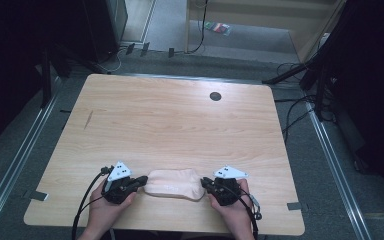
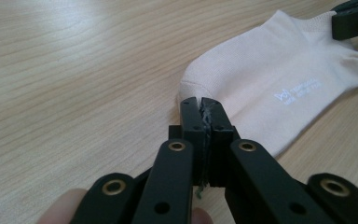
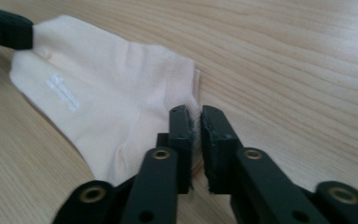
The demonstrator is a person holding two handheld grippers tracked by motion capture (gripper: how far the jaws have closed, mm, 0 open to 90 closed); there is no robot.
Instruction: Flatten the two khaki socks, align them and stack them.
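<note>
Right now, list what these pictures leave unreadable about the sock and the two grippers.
- White print on the sock: too small and blurred to read in both gripper views.
- Sock edge inside the left gripper: covered by its shut jaws in the left gripper view.
- Right gripper: a narrow gap shows between the jaws in the right gripper view; whether the pads still press the fabric is unclear.
- Table near edge: hidden by the hands in the high view.

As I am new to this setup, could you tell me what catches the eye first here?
A pale pink sock lies flat near the table's front edge. The left gripper is shut on one end, and the right gripper holds the other with its jaws slightly apart.
</note>
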